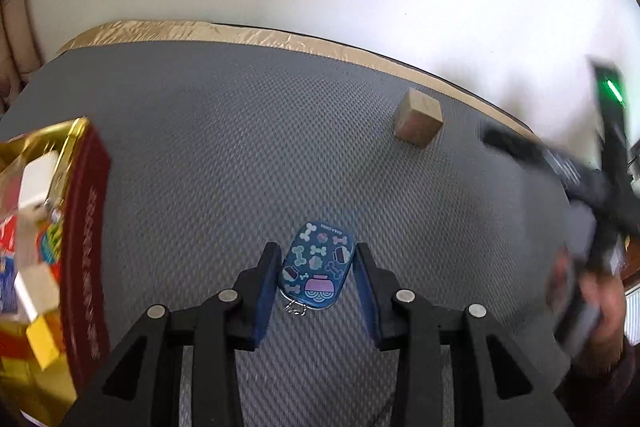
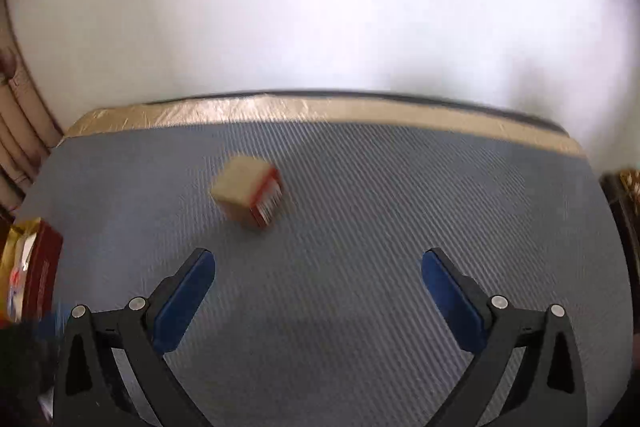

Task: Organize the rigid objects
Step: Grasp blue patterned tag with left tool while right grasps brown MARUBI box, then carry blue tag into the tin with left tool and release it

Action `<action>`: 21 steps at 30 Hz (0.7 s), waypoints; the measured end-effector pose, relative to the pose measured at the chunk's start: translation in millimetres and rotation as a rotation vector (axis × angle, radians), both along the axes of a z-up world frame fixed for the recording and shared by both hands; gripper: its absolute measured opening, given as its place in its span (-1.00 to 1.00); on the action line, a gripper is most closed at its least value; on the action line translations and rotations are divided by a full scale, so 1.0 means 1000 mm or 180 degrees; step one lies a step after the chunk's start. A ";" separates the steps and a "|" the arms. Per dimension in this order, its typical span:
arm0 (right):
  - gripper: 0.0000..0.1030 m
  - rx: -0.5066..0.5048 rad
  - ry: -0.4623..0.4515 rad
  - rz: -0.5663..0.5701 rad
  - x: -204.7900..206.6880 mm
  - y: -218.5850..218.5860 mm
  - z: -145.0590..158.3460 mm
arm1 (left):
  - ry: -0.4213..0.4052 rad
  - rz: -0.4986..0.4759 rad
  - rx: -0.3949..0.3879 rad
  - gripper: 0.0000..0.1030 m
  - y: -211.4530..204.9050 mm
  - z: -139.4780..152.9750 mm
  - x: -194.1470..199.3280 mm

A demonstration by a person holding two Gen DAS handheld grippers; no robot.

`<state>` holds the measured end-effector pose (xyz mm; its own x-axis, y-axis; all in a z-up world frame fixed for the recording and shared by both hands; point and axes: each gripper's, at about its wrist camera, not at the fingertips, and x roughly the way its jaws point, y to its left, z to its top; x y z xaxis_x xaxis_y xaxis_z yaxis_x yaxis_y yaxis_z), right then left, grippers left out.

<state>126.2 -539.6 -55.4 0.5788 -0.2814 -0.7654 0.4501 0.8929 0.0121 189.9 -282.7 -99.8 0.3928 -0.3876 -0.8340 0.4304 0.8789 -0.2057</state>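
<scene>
In the left wrist view a small blue tin (image 1: 317,265) with bone patterns lies on the grey mat between the blue pads of my left gripper (image 1: 316,259). The left pad is against it; a thin gap shows at the right pad. A tan cube (image 1: 418,123) sits farther off to the right. My right gripper shows there as a blurred dark shape (image 1: 592,187) at the right. In the right wrist view my right gripper (image 2: 318,265) is wide open and empty above the mat, with the blurred tan cube (image 2: 248,195) ahead and left of it.
A red and gold box (image 1: 86,247) holding several blocks stands at the left, also seen in the right wrist view (image 2: 38,267). The grey mat (image 1: 200,147) has a tan far edge (image 1: 280,39) against a white wall.
</scene>
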 end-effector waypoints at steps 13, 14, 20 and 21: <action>0.97 0.0152 0.0429 -0.0382 0.091 0.012 -0.048 | -0.0035 -0.0096 -0.0074 -0.27 0.023 0.011 -0.026; 0.95 0.0159 0.0439 -0.0387 0.094 0.011 -0.052 | -0.0019 -0.0096 -0.0055 -0.27 0.023 0.009 -0.025; -0.13 0.0212 0.0381 -0.0190 0.084 0.015 -0.055 | 0.0078 -0.0013 -0.0078 -0.27 0.031 0.007 -0.025; -0.13 0.0192 0.0359 -0.0153 0.079 0.017 -0.053 | 0.0071 -0.0001 -0.0084 -0.27 0.033 0.008 -0.026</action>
<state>205.5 -522.8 -108.6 0.4751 -0.2583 -0.8411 0.4939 0.8694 0.0120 163.6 -249.6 -91.9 0.3741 -0.4096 -0.8320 0.4258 0.8729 -0.2382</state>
